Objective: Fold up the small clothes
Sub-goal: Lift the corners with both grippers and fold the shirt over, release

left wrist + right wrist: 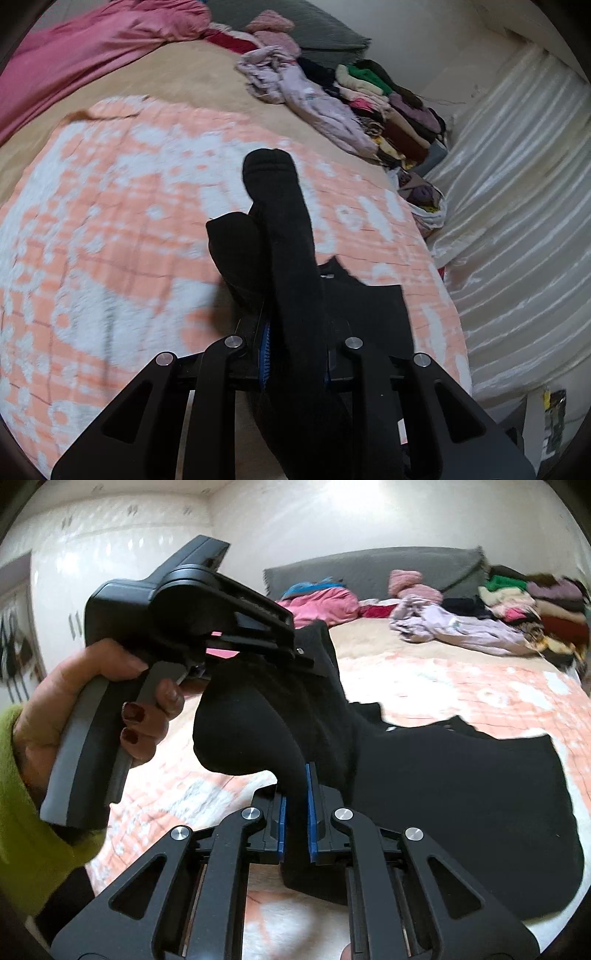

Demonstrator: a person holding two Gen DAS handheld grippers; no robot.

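While both jaws clamp black sock, peach-white blanket covers bed; clothes pile behind.

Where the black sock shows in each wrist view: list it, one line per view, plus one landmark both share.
Left wrist view: the black sock runs up the middle from the left tool, which is shut on it.
Right wrist view: the sock hangs centre-left between the right tool and the left tool.
Shared landmark: the lilac garment crumpled on the bed.
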